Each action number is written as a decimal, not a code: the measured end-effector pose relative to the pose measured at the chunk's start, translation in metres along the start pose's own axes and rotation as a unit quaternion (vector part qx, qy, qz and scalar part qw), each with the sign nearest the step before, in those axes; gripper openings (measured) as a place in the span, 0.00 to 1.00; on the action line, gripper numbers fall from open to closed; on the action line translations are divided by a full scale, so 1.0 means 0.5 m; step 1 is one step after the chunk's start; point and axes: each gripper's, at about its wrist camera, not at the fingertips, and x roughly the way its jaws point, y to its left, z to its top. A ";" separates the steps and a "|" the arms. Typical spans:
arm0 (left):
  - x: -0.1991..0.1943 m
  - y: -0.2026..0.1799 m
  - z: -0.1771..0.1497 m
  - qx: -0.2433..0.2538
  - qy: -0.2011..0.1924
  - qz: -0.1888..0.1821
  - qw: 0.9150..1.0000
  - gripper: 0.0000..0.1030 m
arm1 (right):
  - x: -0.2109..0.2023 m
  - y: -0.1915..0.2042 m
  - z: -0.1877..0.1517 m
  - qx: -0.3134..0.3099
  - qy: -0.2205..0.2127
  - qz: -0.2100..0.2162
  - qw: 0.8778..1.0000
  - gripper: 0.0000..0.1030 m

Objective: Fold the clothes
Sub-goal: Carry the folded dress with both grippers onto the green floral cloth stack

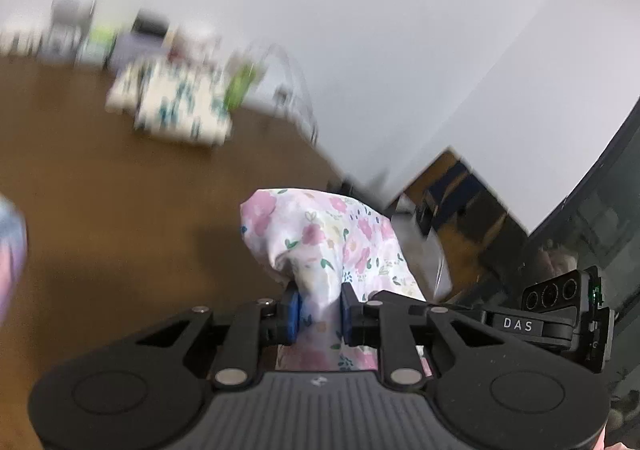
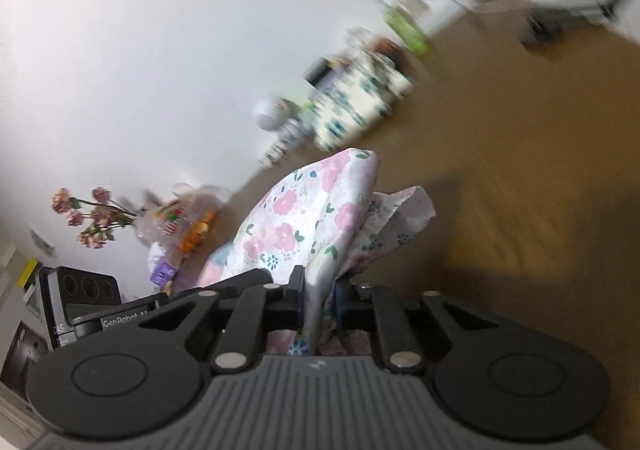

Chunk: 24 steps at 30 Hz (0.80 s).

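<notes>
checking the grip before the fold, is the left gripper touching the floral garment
Touching. The left wrist view shows the floral garment bunched between the left gripper, both pads pressed into the fabric.

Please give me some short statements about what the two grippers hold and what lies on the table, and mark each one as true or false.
1. The left gripper is shut on the floral cloth. True.
2. The right gripper is open and holds nothing. False: its jaws pinch floral cloth as well.
3. The table is brown. True.
4. The cloth in the grippers is plain blue. False: it is white with pink flowers.
5. Another patterned cloth, white with teal marks, lies further back on the table. True.
6. The wall behind the table is dark red. False: it is white.
</notes>
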 end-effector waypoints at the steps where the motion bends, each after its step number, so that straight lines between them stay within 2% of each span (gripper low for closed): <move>1: -0.007 -0.008 0.026 0.008 -0.013 0.001 1.000 0.18 | 0.003 0.017 0.025 -0.013 -0.007 0.005 1.000 0.12; 5: -0.009 -0.030 0.149 0.033 -0.060 0.010 0.998 0.18 | 0.028 0.070 0.141 -0.053 -0.035 0.023 0.998 0.12; 8: 0.018 -0.016 0.247 0.030 -0.086 0.027 0.995 0.18 | 0.081 0.097 0.247 -0.067 -0.049 0.024 0.996 0.12; 12: 0.083 0.039 0.359 0.024 -0.109 0.052 0.992 0.18 | 0.191 0.104 0.377 -0.086 -0.051 0.017 0.995 0.12; 14: 0.127 0.096 0.403 0.010 -0.109 0.058 0.992 0.18 | 0.262 0.084 0.432 -0.079 -0.049 0.020 0.995 0.13; 18: 0.222 0.210 0.445 -0.023 -0.098 0.079 0.992 0.18 | 0.396 0.016 0.491 -0.057 -0.033 0.009 0.998 0.13; 24: 0.323 0.341 0.432 -0.063 -0.062 0.097 0.991 0.19 | 0.531 -0.077 0.487 -0.042 0.011 -0.016 0.999 0.13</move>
